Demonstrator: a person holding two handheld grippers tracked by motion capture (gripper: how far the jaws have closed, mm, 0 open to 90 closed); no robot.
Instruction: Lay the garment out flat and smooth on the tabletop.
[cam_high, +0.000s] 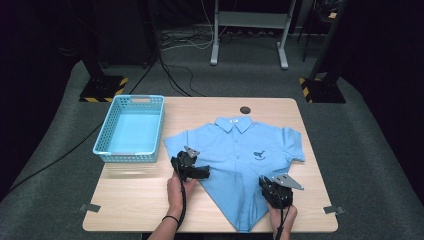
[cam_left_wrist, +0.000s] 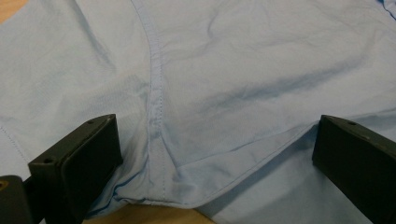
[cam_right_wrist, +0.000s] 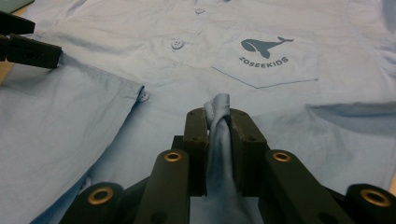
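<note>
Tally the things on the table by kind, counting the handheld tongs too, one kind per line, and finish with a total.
Blue shirt: 1
Blue basket: 1
Tongs: 2, the left tongs open over the shirt, the right tongs shut on a pinch of its cloth
Total: 4

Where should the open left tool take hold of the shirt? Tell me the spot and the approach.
Grip the folded edge of the shirt lying between the left tool, coming in low from the table side: the fabric lies flat, and only that raised hem gives something to pinch.
</note>
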